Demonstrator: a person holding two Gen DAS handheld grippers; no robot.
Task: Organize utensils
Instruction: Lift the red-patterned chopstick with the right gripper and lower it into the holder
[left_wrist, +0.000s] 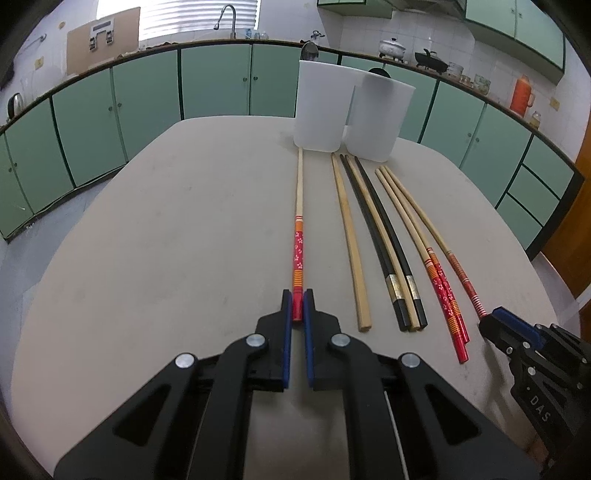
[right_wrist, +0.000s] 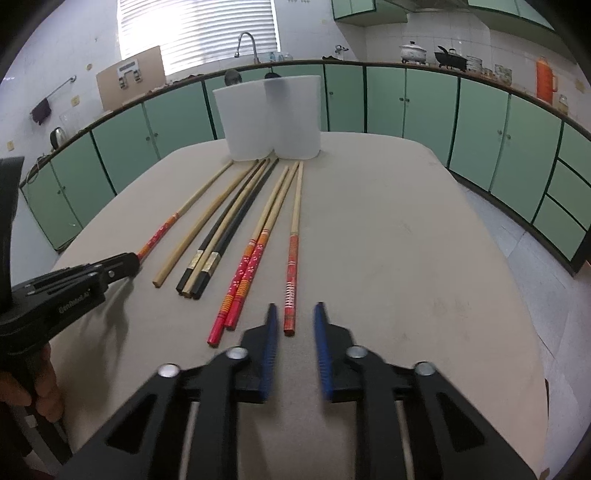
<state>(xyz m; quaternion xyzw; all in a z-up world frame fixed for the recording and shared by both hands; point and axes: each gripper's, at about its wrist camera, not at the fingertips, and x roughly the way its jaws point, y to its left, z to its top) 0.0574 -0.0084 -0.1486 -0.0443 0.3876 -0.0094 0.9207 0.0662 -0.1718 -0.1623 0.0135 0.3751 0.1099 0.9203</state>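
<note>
Clamping the near end of the leftmost floral chopstick (left_wrist: 298, 254), the left gripper (left_wrist: 297, 295) held its jaws clenched on it while it lay flat on the counter (left_wrist: 147, 229). The right gripper (right_wrist: 295, 314) straddled the striped chopstick (right_wrist: 291, 273); in its own view, the jaws stood apart without pressing it. Remaining chopsticks lay between these two, tips toward two white containers (left_wrist: 321, 107) at the far edge. The step in hand appeared to be pickup; the next move likely called for lifting and lowering each chopstick into a container.
</note>
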